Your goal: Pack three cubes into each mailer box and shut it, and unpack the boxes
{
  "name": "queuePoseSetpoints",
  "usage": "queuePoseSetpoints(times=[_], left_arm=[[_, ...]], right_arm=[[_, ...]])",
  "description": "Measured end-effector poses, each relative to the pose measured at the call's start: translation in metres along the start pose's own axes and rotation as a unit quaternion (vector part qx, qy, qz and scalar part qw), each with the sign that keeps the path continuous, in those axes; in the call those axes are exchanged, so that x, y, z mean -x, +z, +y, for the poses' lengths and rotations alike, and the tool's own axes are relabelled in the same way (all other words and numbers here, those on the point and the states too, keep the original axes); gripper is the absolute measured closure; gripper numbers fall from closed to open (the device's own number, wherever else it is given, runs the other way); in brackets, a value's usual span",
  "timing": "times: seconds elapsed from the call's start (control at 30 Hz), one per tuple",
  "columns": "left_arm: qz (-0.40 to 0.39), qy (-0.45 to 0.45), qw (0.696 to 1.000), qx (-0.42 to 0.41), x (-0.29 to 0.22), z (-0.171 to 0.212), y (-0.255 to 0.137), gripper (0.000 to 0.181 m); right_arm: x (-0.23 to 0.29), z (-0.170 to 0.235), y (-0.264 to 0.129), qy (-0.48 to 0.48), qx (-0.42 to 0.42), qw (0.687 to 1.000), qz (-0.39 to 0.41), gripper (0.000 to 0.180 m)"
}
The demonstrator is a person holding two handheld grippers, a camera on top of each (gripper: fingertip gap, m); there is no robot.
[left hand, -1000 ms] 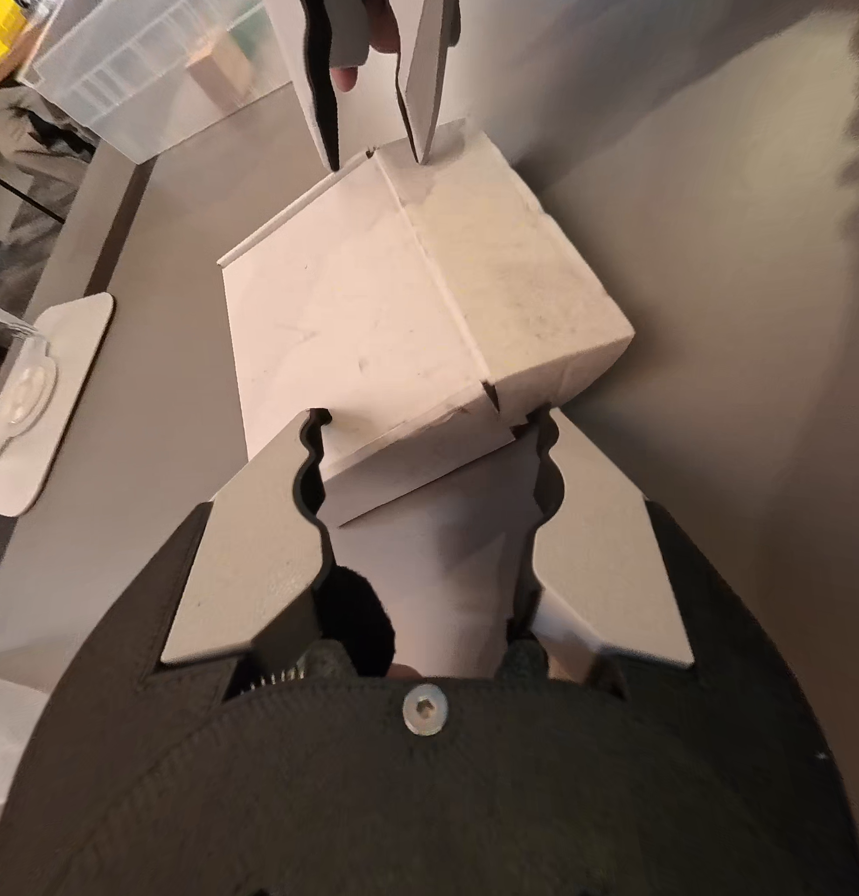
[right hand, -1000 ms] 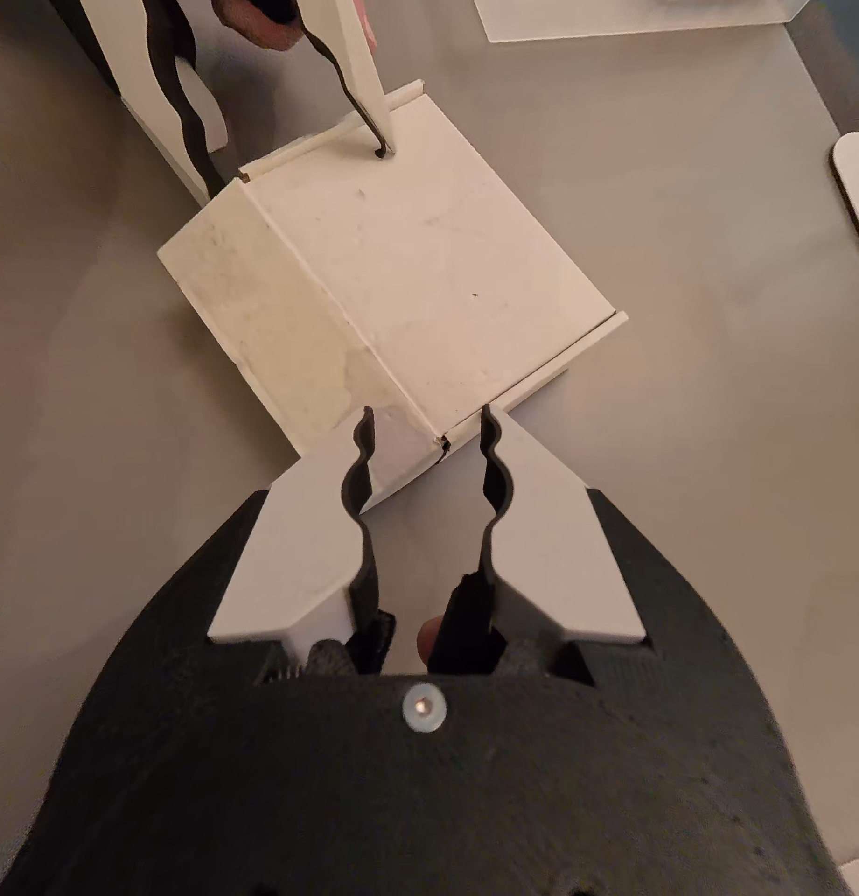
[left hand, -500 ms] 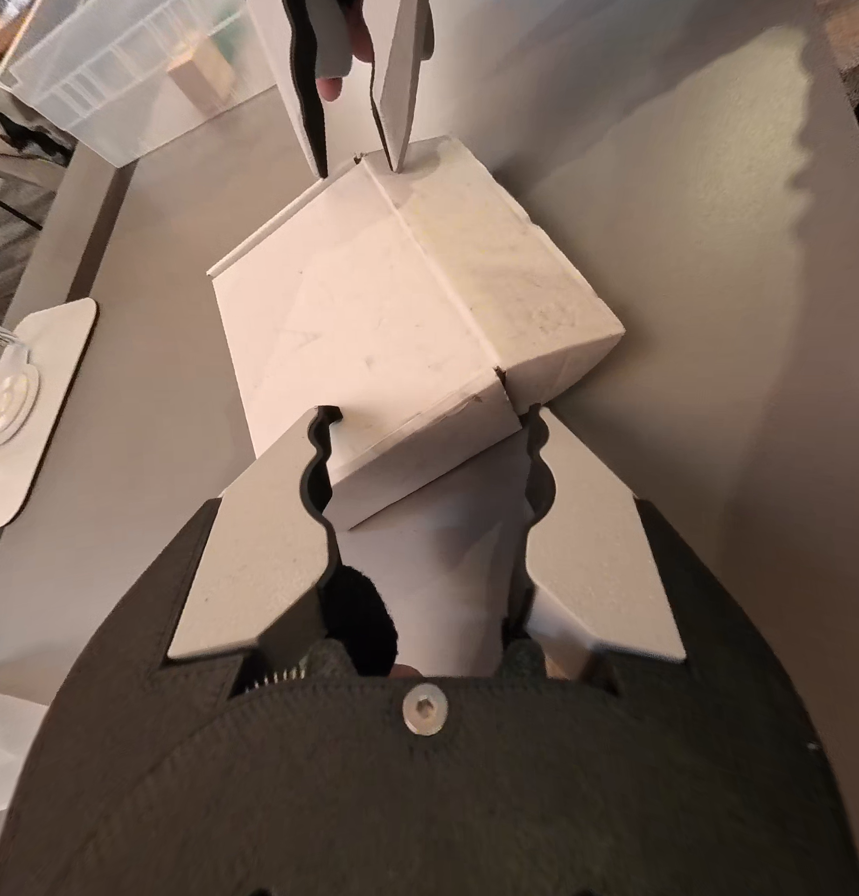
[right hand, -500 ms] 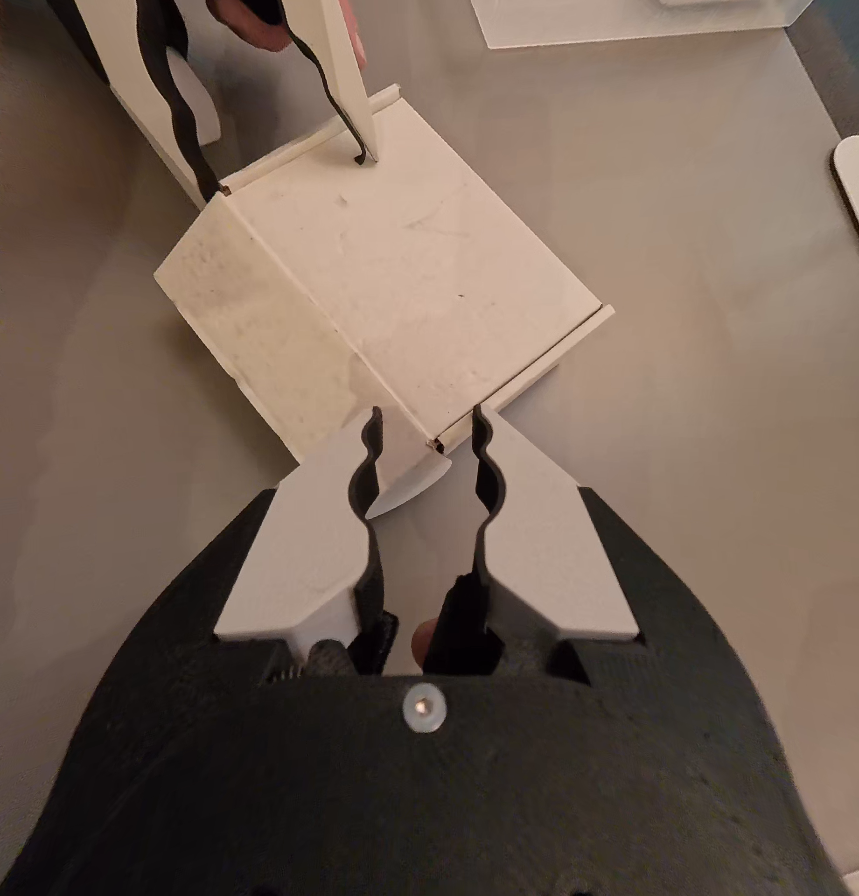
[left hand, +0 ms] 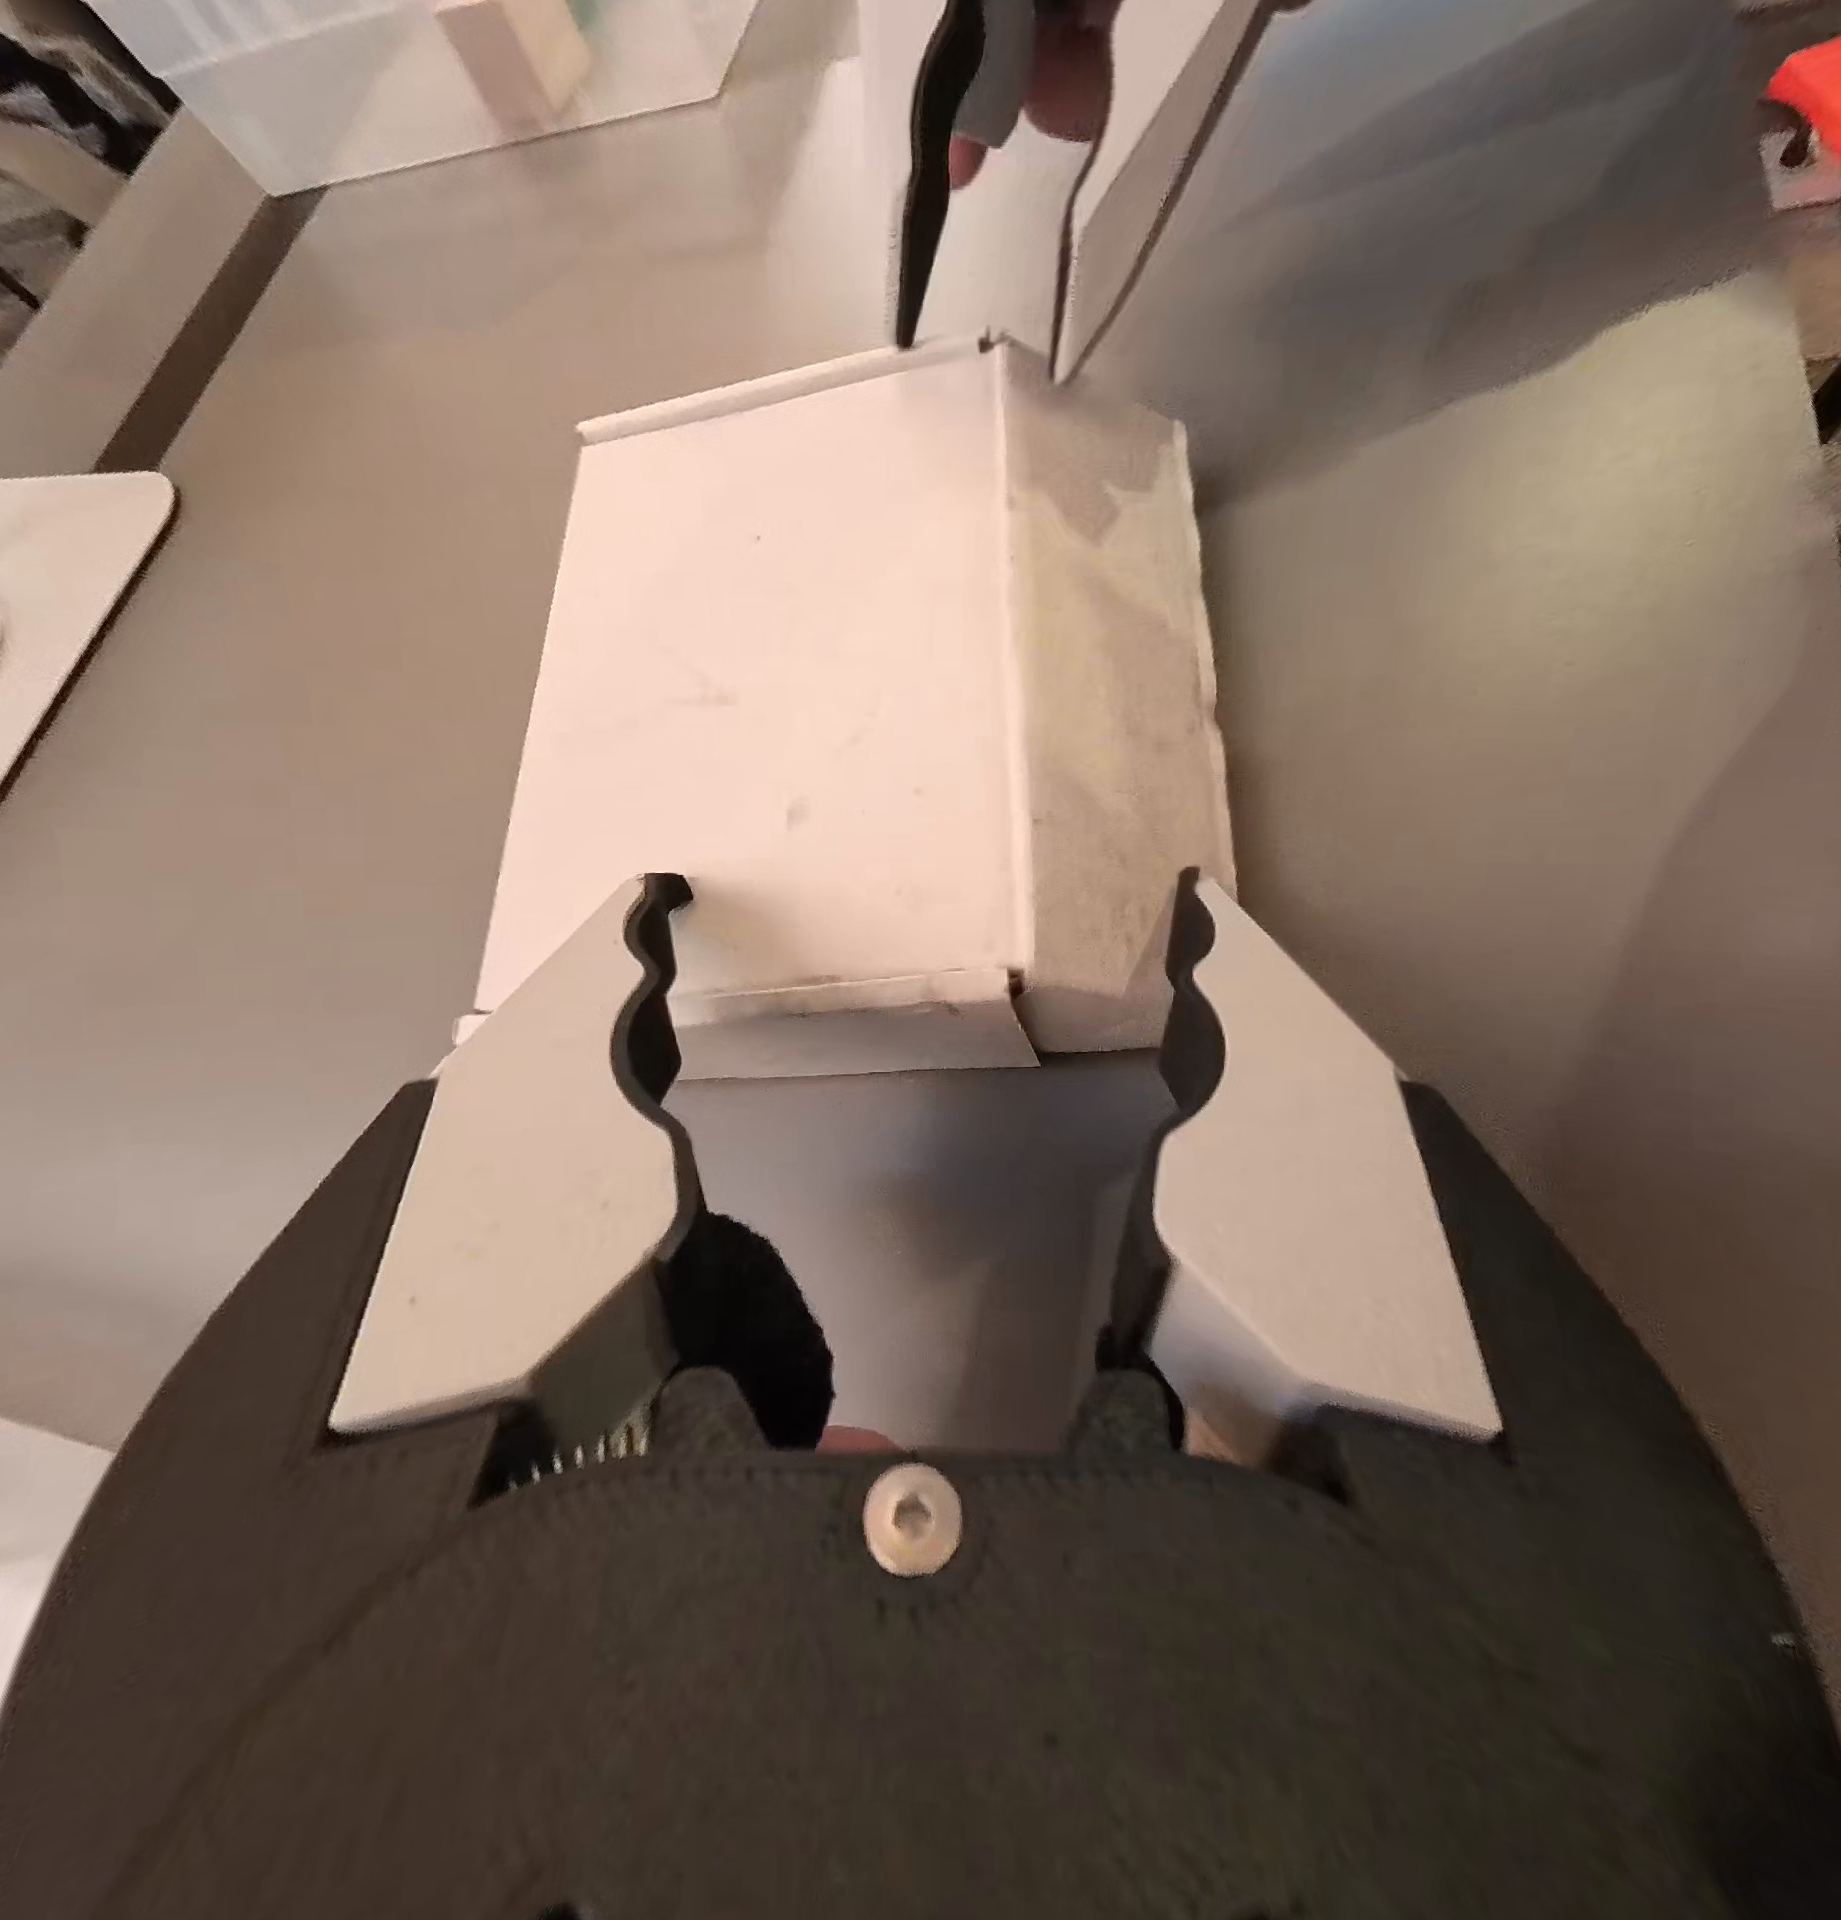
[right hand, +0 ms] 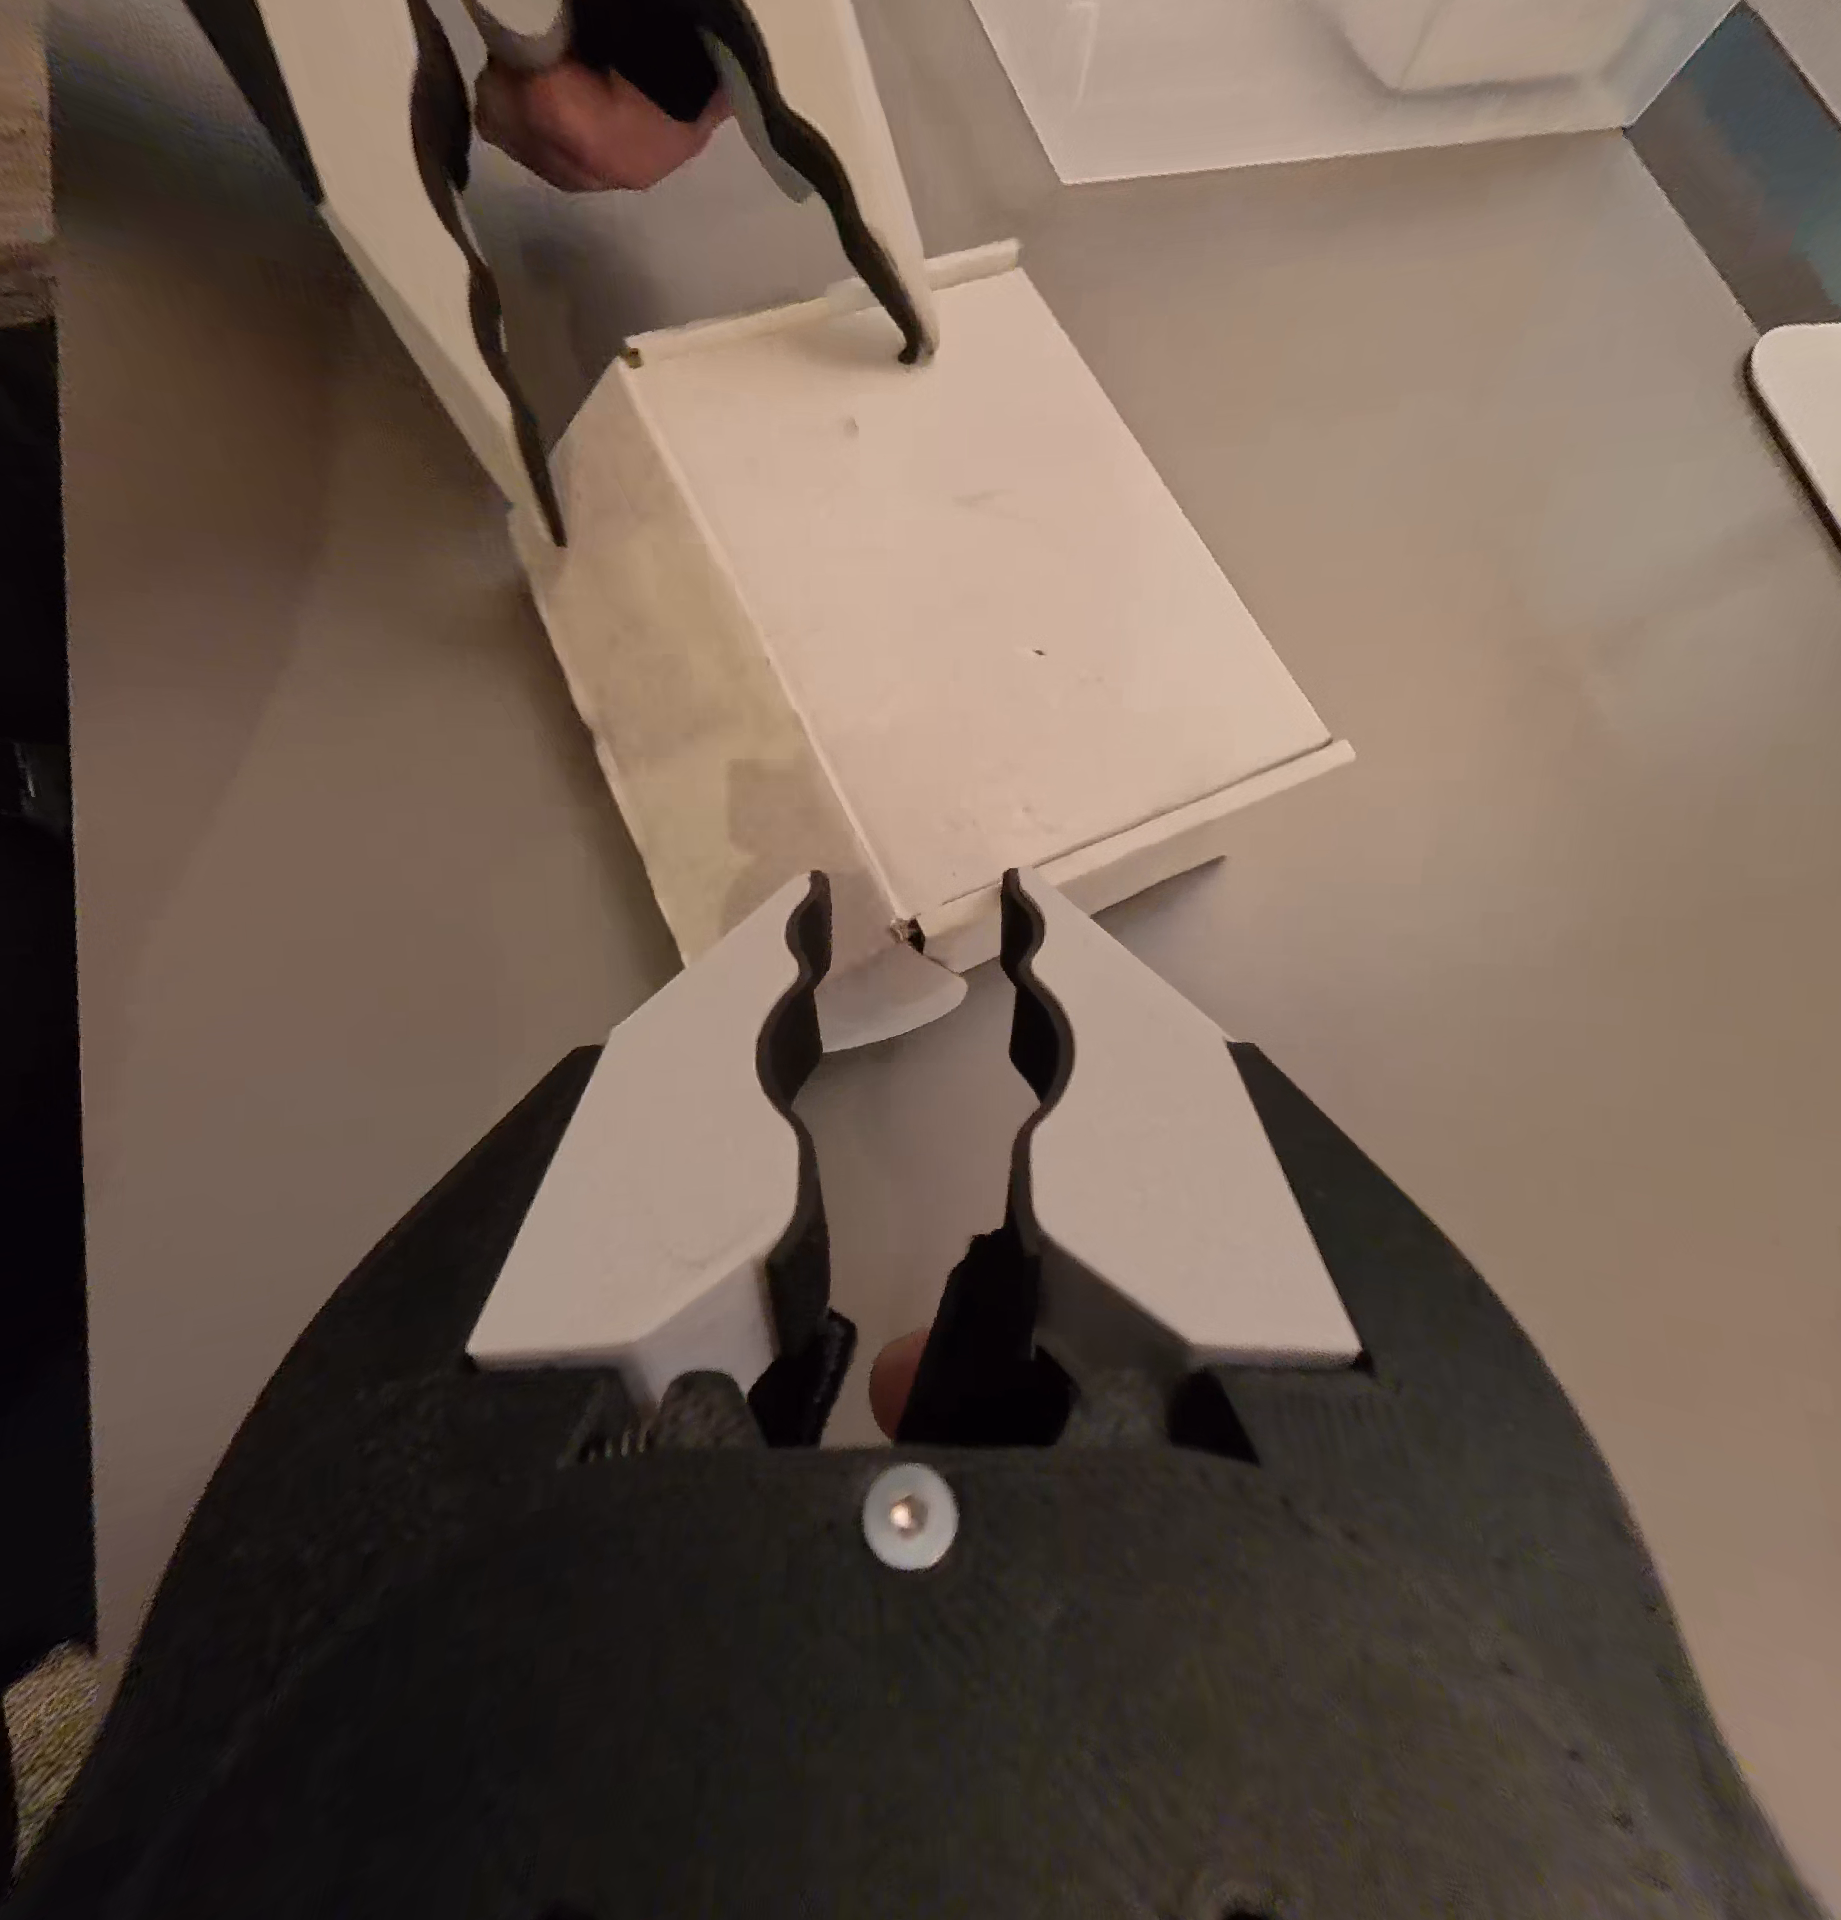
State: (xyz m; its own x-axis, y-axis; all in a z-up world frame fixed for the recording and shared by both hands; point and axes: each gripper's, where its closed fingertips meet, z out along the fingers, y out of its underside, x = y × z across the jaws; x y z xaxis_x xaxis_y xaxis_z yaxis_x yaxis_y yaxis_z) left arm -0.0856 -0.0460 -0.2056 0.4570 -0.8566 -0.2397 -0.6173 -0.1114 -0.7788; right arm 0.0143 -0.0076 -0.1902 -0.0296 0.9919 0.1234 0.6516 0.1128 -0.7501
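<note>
A closed white mailer box (left hand: 791, 675) lies on the grey table (left hand: 272, 831); no cubes show outside it. My left gripper (left hand: 926, 888) is open and straddles the box's near end, one fingertip over the lid and one beside the scuffed side wall. A side flap (left hand: 854, 1044) sticks out slightly between its fingers. In the right wrist view the box (right hand: 978, 623) lies diagonally. My right gripper (right hand: 914, 883) is open with a narrow gap around the box's near corner, where a rounded tab (right hand: 890, 1003) pokes out. Each gripper shows at the box's far end in the other's view: the right (left hand: 983, 343), the left (right hand: 734, 447).
A clear plastic bin (left hand: 428, 114) with a pale block (left hand: 521, 52) inside stands at the back left; it also shows in the right wrist view (right hand: 1363, 94). A white board (left hand: 54, 623) lies left of the box. An orange object (left hand: 1830, 94) is at far right.
The box has turned on the table between the two grippers, so its long side now runs straight away from my left gripper. The right gripper's jaws have narrowed slightly.
</note>
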Motion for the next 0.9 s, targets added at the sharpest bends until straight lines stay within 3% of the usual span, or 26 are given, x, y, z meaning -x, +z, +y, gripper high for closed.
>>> queuePoseSetpoints(times=[0.17,0.33,0.63,0.9], left_arm=[[0.002,0.018,1.0,0.011,0.001,0.002,0.0,0.088],[0.004,0.017,1.0,0.018,0.0,0.002,0.0,0.087],[-0.002,0.021,0.999,0.033,-0.004,0.005,0.003,0.079],[0.007,0.027,0.998,0.05,-0.005,0.006,0.004,0.076]], right_arm=[[-0.001,0.003,-0.003,-0.019,0.006,1.0,0.023,0.138],[0.003,0.033,-0.003,0.075,0.027,0.996,-0.029,0.119],[0.023,0.023,0.011,0.131,0.018,0.989,-0.065,0.134],[0.045,0.024,0.003,0.1,0.036,0.989,-0.103,0.118]])
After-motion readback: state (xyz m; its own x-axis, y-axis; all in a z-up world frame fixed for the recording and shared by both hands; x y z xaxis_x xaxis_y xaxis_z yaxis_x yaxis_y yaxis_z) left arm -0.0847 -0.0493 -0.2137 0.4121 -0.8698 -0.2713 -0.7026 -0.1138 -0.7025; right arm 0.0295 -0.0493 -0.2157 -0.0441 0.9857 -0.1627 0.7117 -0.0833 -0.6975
